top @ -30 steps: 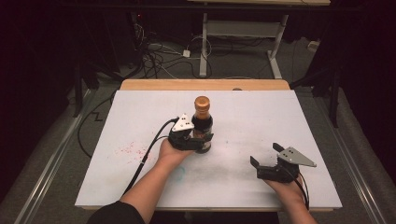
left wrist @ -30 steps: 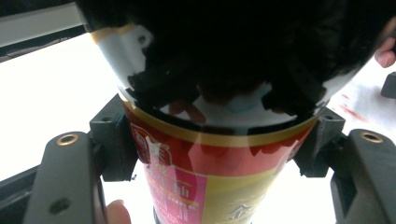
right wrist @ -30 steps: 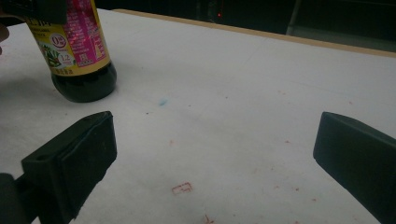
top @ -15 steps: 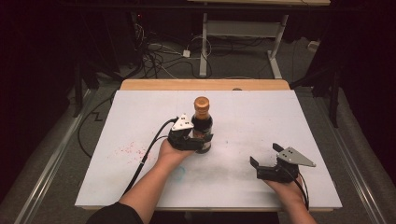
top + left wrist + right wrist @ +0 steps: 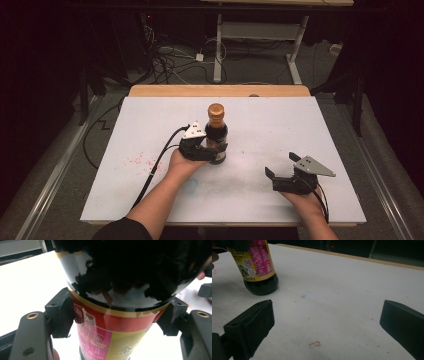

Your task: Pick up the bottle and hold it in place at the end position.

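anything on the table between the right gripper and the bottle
Nothing visible. The right gripper rests open on the white table, and only bare, faintly stained surface lies between it and the bottle. The left gripper sits around the bottle's far side, its jaws just easing open.

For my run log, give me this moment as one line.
left gripper: around bottle, jaws just been opening | bottle: upright on table | right gripper: open, nothing between its jaws, apart from bottle
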